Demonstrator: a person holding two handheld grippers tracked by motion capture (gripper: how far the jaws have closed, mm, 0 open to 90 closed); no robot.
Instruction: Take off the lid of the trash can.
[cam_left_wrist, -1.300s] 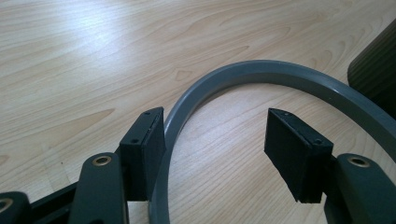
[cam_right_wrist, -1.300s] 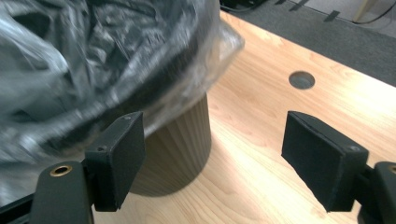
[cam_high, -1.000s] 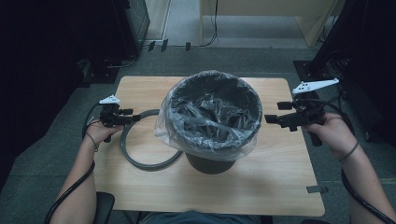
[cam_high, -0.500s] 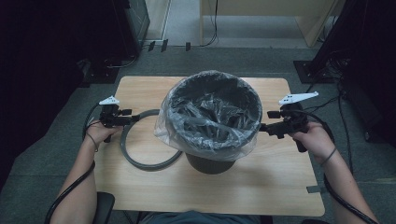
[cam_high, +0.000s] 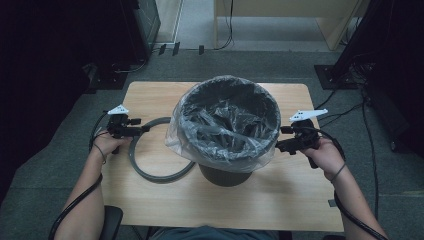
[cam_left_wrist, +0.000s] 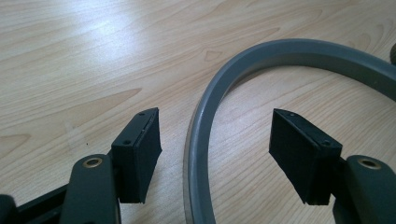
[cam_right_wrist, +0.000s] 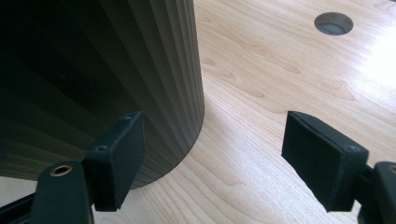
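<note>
Left gripper (cam_left_wrist: 215, 154): jaws wide, just been opening, pads off the part. The grey ring (cam_left_wrist: 201, 140) runs up between them, lying flat on the table (cam_left_wrist: 70, 56); nothing clamped. In the high view the left gripper (cam_high: 142, 129) sits at the ring's (cam_high: 150, 172) left arc, ring just left of the bin (cam_high: 227, 172) and tucked partly under the bag overhang.

Right gripper (cam_right_wrist: 212, 158): jaws wide, empty. Ribbed bin wall (cam_right_wrist: 116, 70) is right beside the left pad; can't tell if it touches. High view puts the right gripper (cam_high: 280, 145) at the bin's right side, below the rim.

Bin stands mid-table, clear plastic liner (cam_high: 225, 120) draped inside and folded out over the rim.

Handling, my read:
- Ring looks like rigid moulded plastic, light, thin band. Smooth face, so probably a bit slippery. Pinch across the band thickness, inner to outer wall, where the jaws already straddle it. One-point grip will let it swing; expect droop on the far side when lifted.
- Looks like the retainer hoop for the liner, so it needs to come down level over the rim. Second grip on the opposite arc would help.
- Liner is thin film, soft, snags and tears easily. Keep pads off it.
- Bin is light, empty, may slide or tip if pushed sideways. Ribs give some bite.
</note>
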